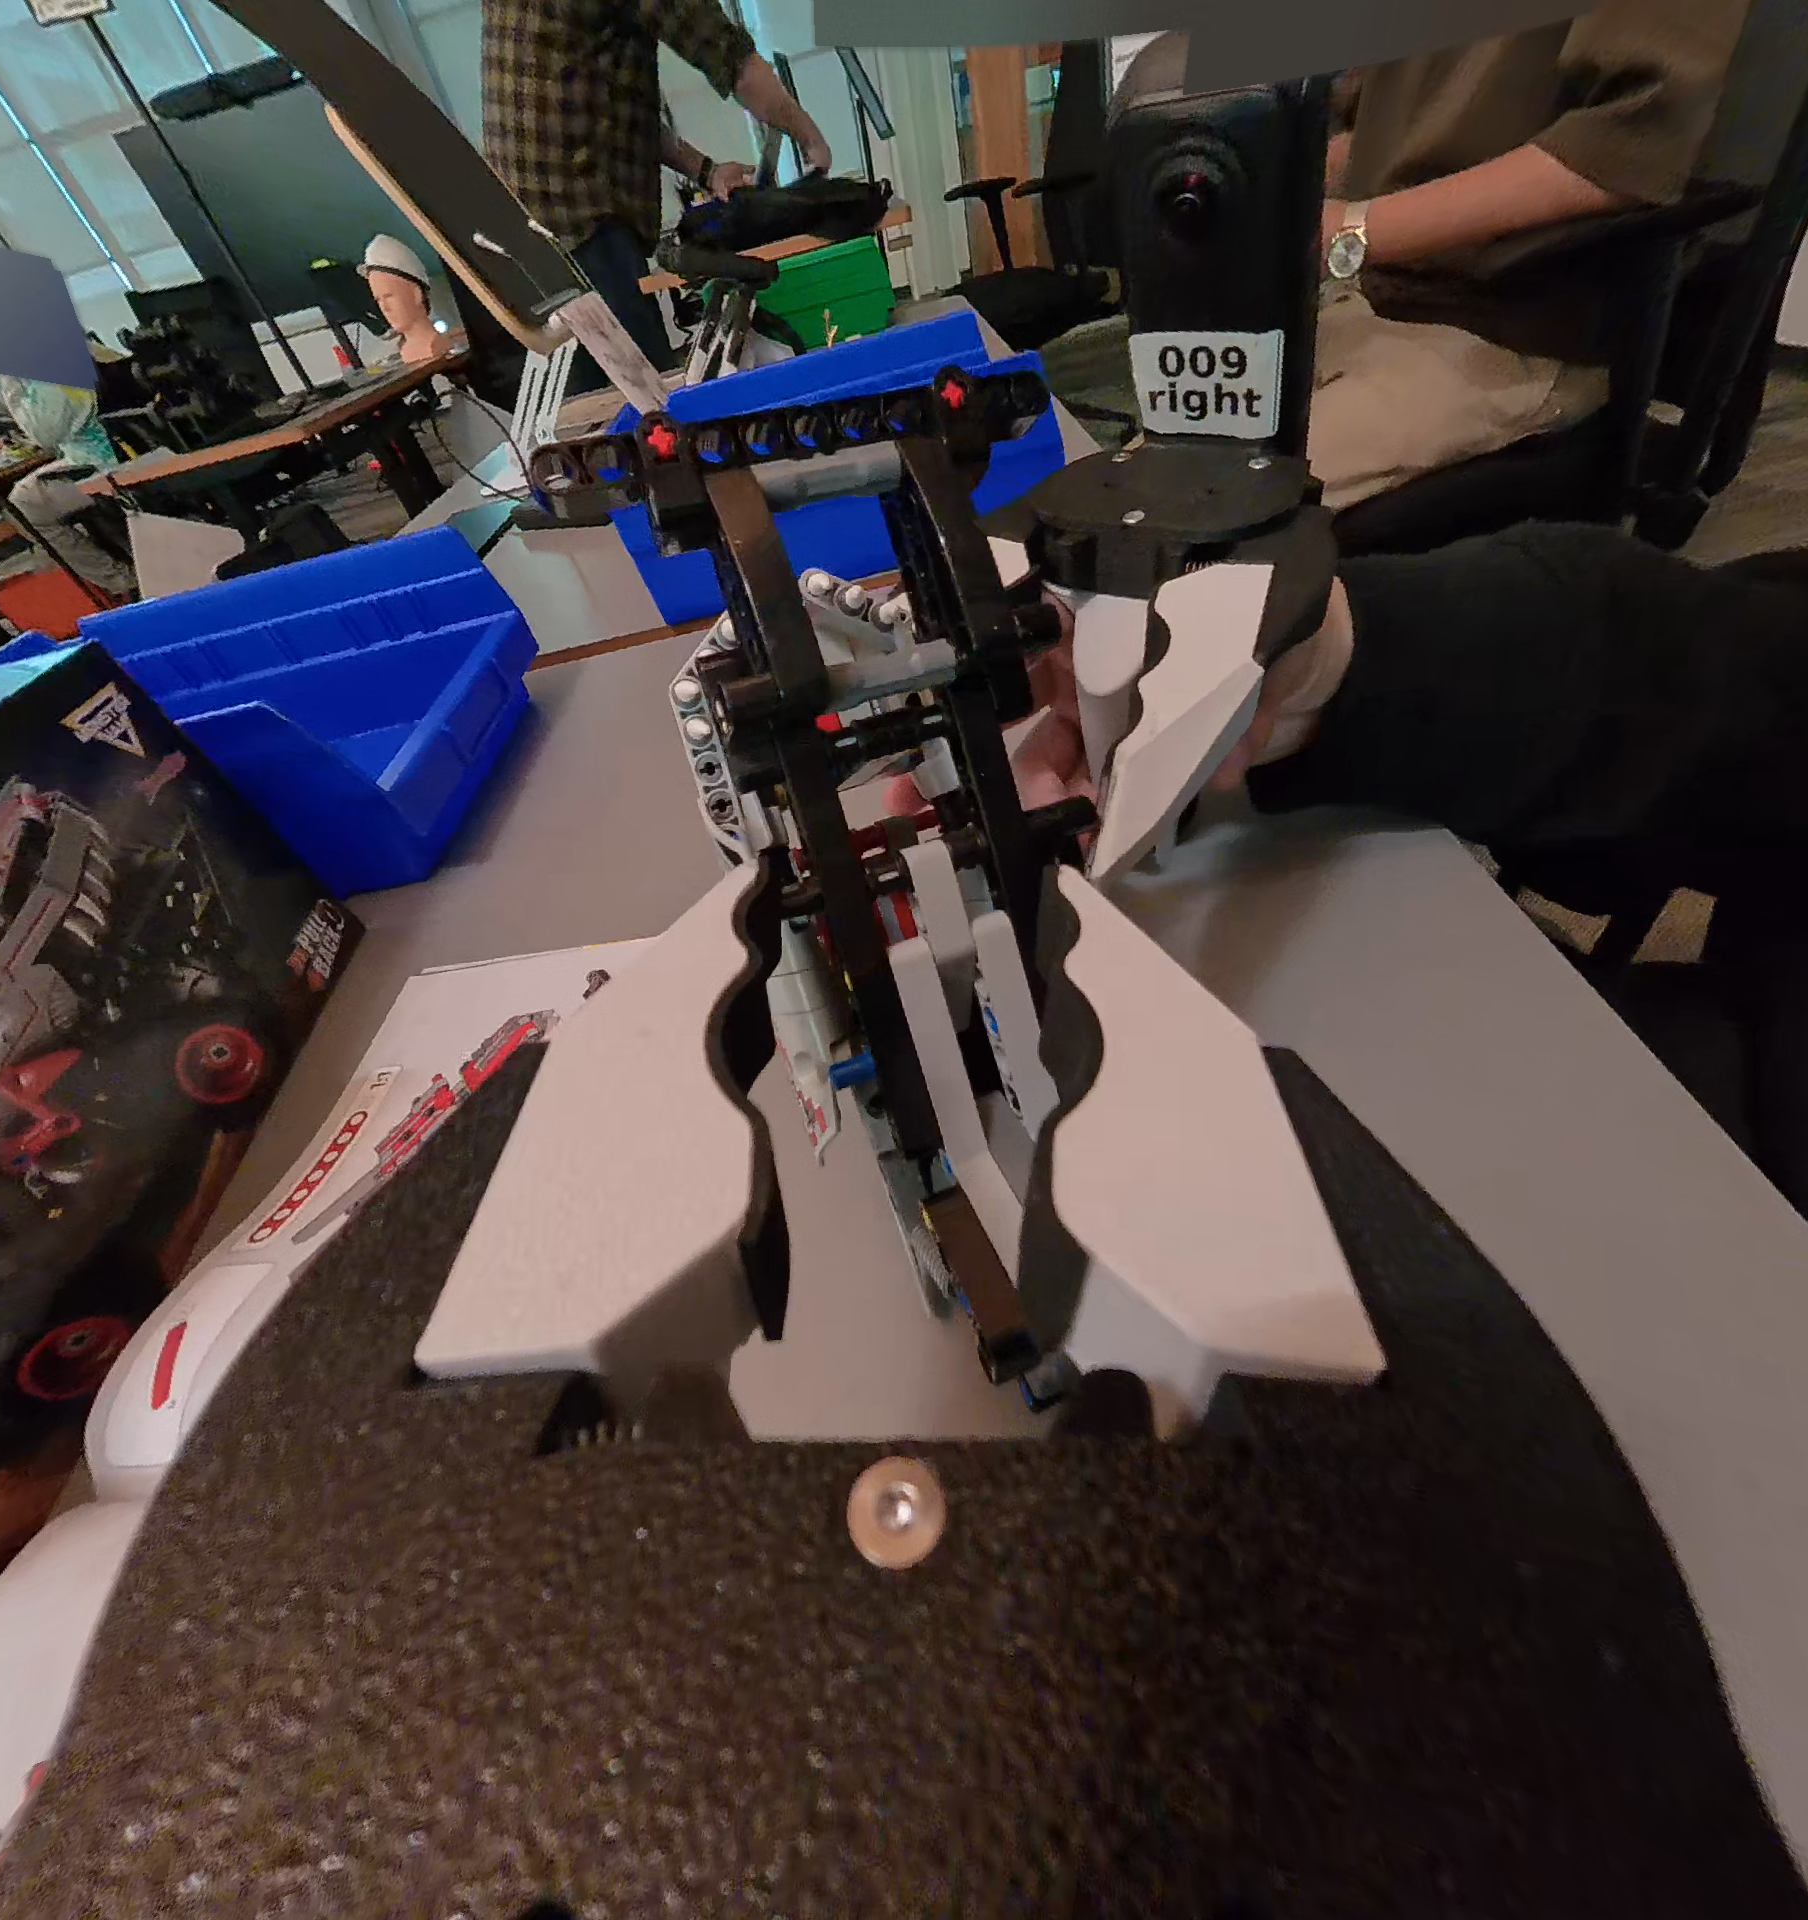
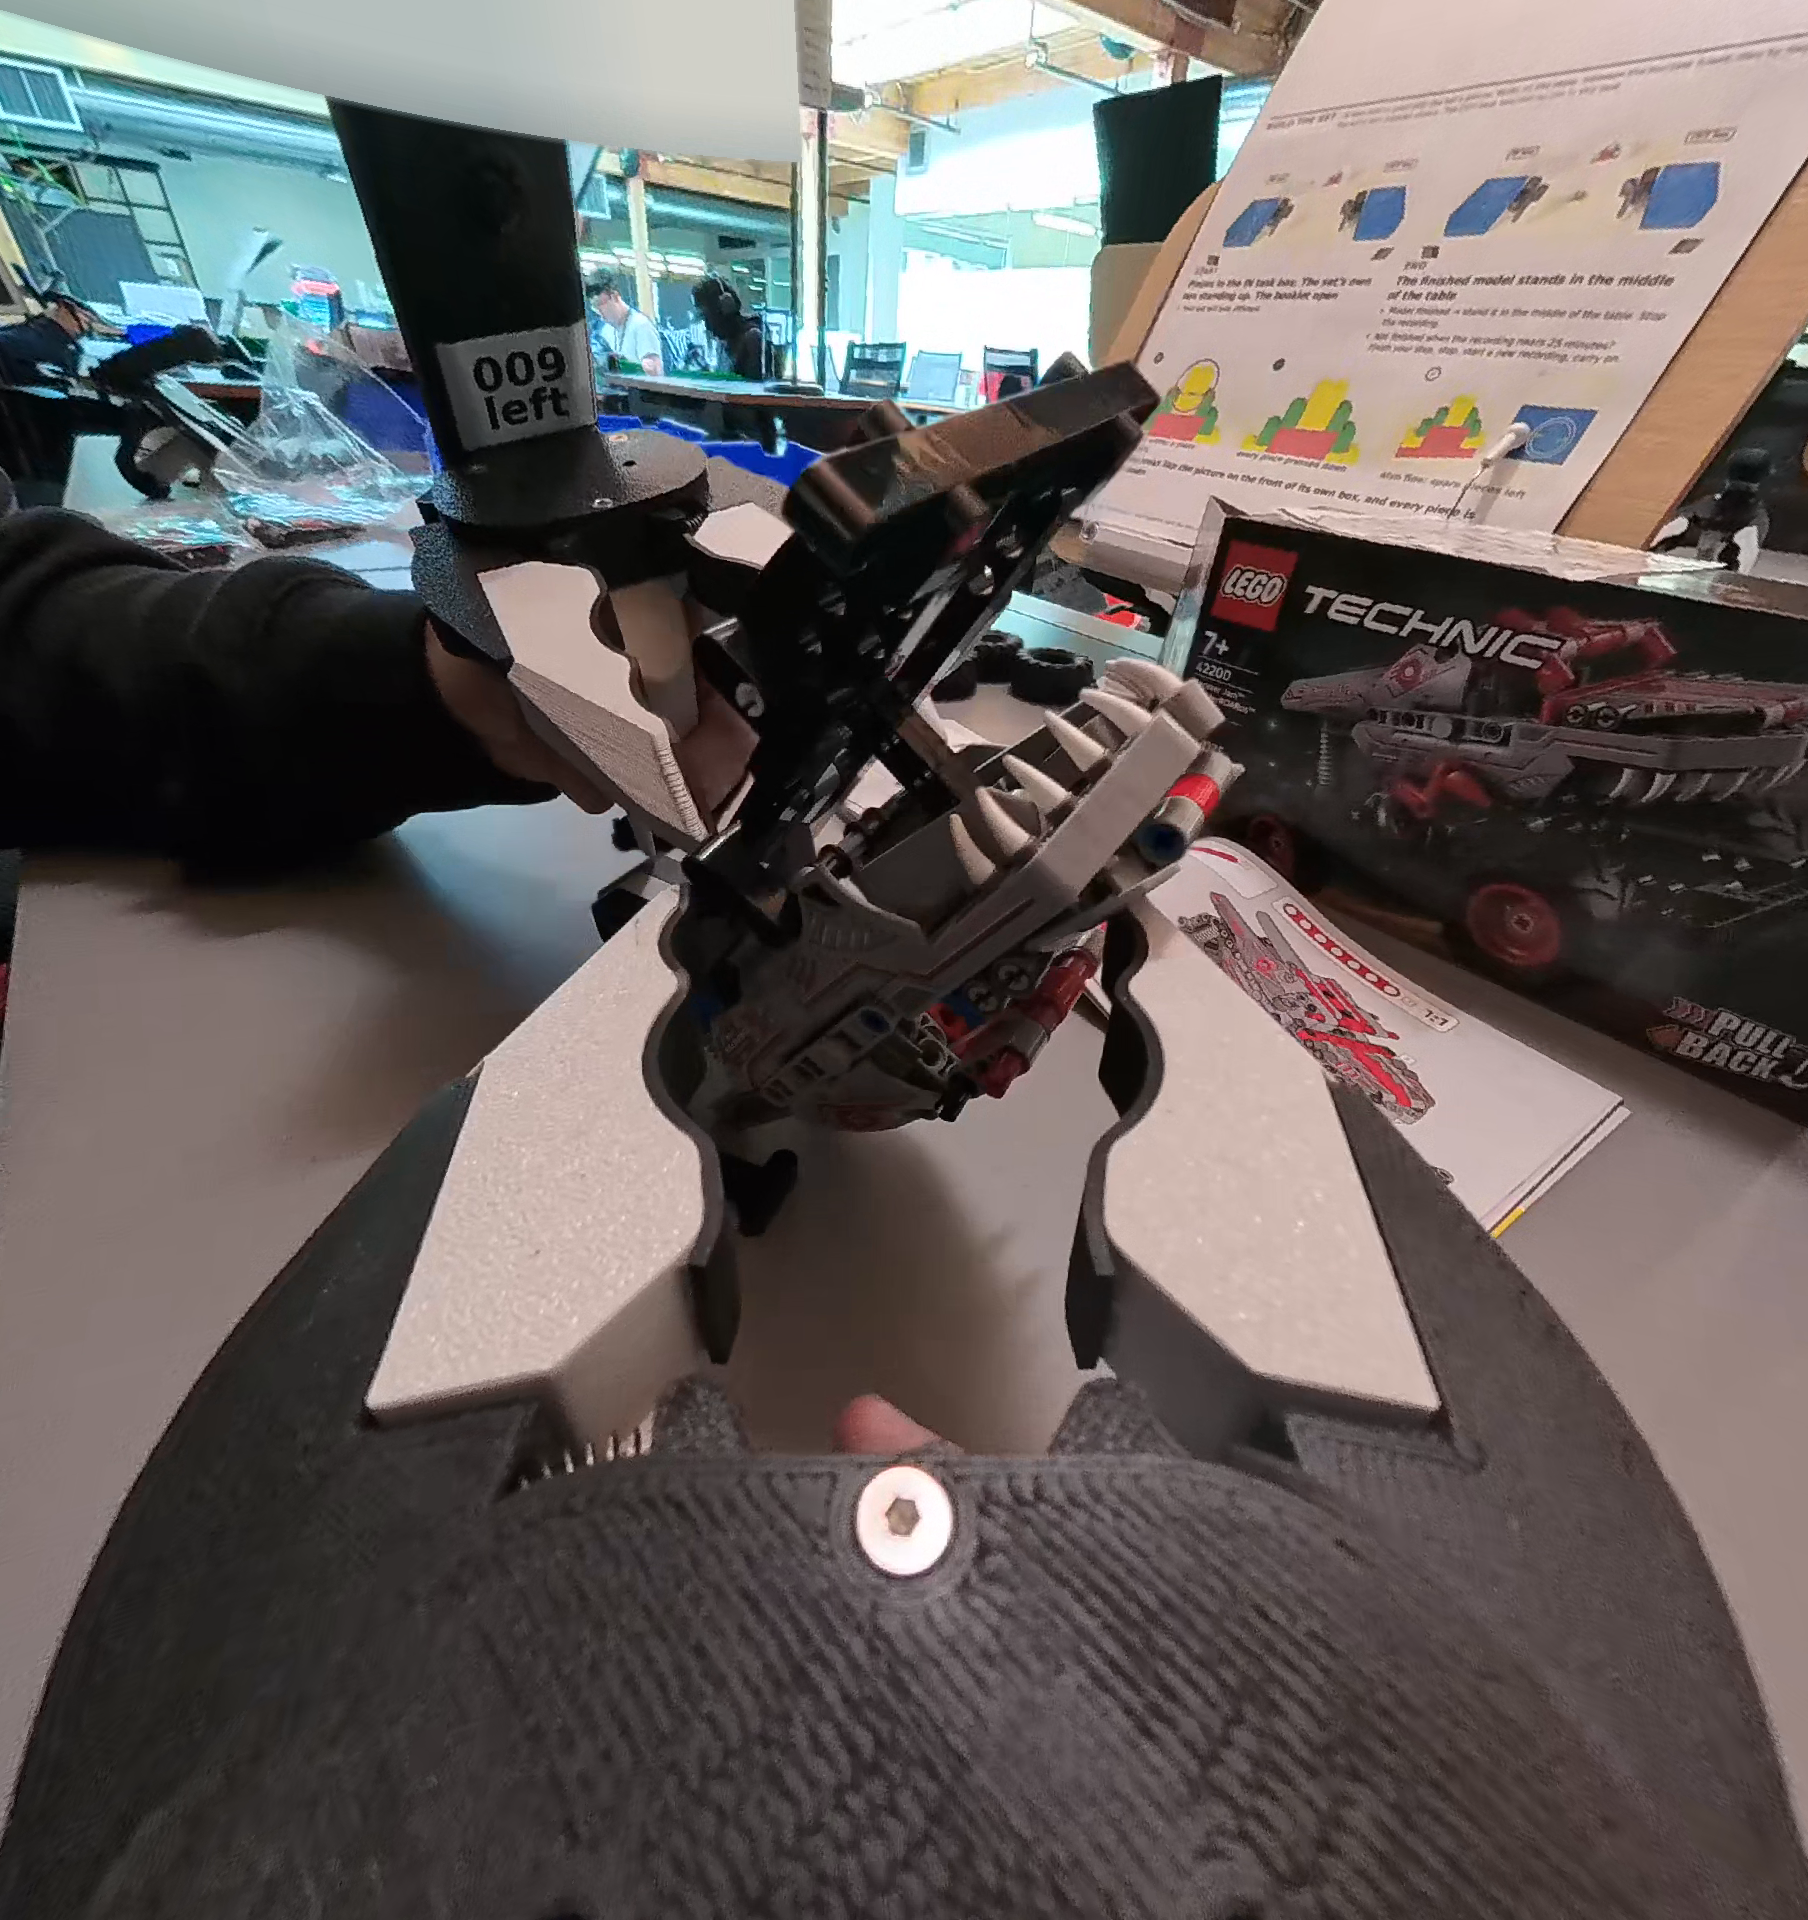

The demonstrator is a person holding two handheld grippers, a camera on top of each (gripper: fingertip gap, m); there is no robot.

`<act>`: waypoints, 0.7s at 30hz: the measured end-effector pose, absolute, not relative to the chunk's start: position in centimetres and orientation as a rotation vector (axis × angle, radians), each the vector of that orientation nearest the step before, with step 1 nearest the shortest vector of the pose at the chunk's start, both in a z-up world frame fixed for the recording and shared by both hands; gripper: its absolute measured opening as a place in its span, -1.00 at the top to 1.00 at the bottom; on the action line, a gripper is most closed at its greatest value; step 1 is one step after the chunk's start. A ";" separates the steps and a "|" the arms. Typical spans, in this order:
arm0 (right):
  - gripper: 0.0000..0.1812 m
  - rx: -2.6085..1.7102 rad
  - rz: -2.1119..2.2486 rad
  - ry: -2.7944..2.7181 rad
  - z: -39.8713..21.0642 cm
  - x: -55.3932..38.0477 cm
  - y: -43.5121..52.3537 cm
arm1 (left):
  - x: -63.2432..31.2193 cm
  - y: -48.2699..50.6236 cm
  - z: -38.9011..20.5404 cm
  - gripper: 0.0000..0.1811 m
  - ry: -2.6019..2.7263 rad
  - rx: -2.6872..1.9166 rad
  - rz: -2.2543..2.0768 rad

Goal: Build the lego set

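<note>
Both grippers were on the model at once, held up off the grey table. In the left wrist view, the left gripper had its jaws clamped on the lower end of the model, which stood nearly upright, black frame running up to 12 o'clock. The right gripper came in from about 2 o'clock, tips right against the frame's side. In the right wrist view, the right gripper looked closed on the grey toothed end, though the right finger's contact was hard to see, with the left gripper at 10 o'clock gripping the black frame.

Surface stuff: the open booklet lay flat at 3 o'clock in the right view, the set's box standing just behind it at about 2 o'clock, and a printed board leaning up behind that. A couple of black tyres sat on the table past the model. In the left view, a blue bin sat at 10 o'clock and another bin at 12.

The room was an open office-workshop: desks, big windows, chairs, a mannequin head in a white helmet and a few people in the background.
</note>
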State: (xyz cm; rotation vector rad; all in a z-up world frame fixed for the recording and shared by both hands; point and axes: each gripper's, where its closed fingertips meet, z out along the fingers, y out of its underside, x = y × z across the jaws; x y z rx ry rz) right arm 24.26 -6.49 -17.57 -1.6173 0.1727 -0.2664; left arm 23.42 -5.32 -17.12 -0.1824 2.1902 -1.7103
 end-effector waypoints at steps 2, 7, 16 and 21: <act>0.16 -1.610 -0.280 0.158 -17.5 24.2 -6.5 | 23.3 -5.3 -17.1 0.48 2.184 -0.157 -1.703; 0.18 -1.587 -0.318 0.150 -17.1 24.1 -6.3 | 23.4 -5.1 -17.0 0.48 2.222 -0.195 -1.711; 0.18 -1.574 -0.334 0.171 -17.0 24.1 -6.1 | 23.6 -5.1 -16.7 0.37 2.268 -0.370 -1.868; 0.19 -1.606 -0.304 0.251 -17.2 24.8 -6.1 | 24.2 -4.9 -17.7 0.01 2.335 -0.430 -1.734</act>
